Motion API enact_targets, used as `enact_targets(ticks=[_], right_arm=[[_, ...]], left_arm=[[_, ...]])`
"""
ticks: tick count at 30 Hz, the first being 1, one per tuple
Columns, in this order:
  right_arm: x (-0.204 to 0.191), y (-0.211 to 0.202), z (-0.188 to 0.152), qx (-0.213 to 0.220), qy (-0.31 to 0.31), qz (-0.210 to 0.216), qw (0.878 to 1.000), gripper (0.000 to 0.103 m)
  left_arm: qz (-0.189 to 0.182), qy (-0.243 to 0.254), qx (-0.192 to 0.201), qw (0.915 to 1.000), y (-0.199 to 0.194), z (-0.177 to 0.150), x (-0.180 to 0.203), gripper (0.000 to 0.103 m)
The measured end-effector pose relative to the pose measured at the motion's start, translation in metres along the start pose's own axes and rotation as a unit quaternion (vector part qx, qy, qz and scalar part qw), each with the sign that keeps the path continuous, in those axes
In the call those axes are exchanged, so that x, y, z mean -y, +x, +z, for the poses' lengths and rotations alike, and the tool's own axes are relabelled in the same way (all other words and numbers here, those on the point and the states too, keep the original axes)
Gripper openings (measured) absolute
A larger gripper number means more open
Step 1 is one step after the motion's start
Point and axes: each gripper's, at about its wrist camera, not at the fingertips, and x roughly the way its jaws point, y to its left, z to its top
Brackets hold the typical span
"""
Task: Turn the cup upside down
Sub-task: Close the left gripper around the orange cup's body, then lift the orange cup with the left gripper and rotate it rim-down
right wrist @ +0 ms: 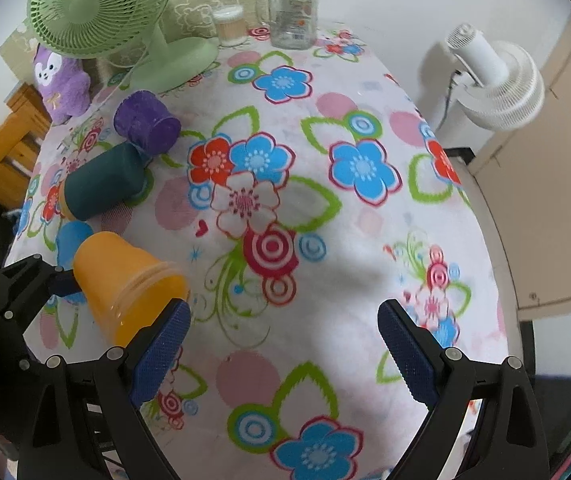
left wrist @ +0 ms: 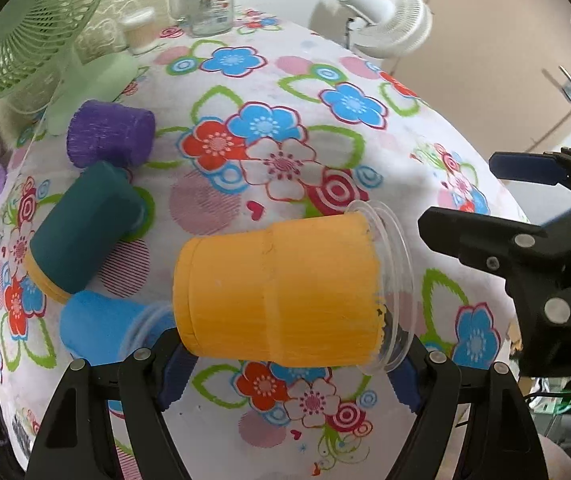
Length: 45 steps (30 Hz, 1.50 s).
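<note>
The table [right wrist: 365, 240], covered with a flowered cloth, carries the green fan [right wrist: 97, 4] and the jar [right wrist: 293, 12] at its far end. Three cups are lying on their sides near the left edge: purple [left wrist: 111, 136], teal [left wrist: 85, 224] and blue [left wrist: 97, 324]. The orange cup [left wrist: 281, 292] is held sideways above the cloth, its clear rim turned to the right. It is gripped across its length, base to rim, by the left gripper [left wrist: 289, 376]. The right gripper [right wrist: 285, 344] is held nearby with its jaws wide apart and empty. The turning step seems to be half done. Next, the wrist should probably be rolled further until the rim faces down, and then the cup lowered onto a free part of the cloth.
</note>
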Motion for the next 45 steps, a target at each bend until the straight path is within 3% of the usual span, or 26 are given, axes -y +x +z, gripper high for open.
enact_targets(ticks=[10,19,25,33,40,45], right_arm=[[-0.003,0.003,-0.038,-0.017,0.047,-0.028,0.998,0.096],[-0.006,0.012,-0.045,-0.029,0.058,-0.038,0.997,0.096],[-0.007,0.016,-0.041,-0.036,0.049,-0.036,0.998,0.096],[-0.014,0.009,-0.025,-0.041,-0.003,-0.013,0.999,0.096],[-0.022,-0.005,-0.01,-0.037,-0.066,0.023,0.997,0.096],[-0.033,-0.013,-0.002,-0.032,-0.124,0.05,0.99,0.096]], left_arm=[[-0.039,0.089,-0.01,0.9952,0.017,-0.018,0.013,0.083],[-0.063,0.107,-0.033,0.9918,0.042,-0.017,0.013,0.083],[-0.061,0.084,-0.045,0.9935,0.049,-0.015,0.007,0.096],[-0.044,0.037,-0.039,0.9976,0.028,-0.017,0.003,0.099],[-0.024,-0.047,-0.022,0.9984,-0.006,-0.024,0.005,0.1],[0.007,-0.122,-0.012,0.9924,-0.025,-0.031,0.006,0.101]])
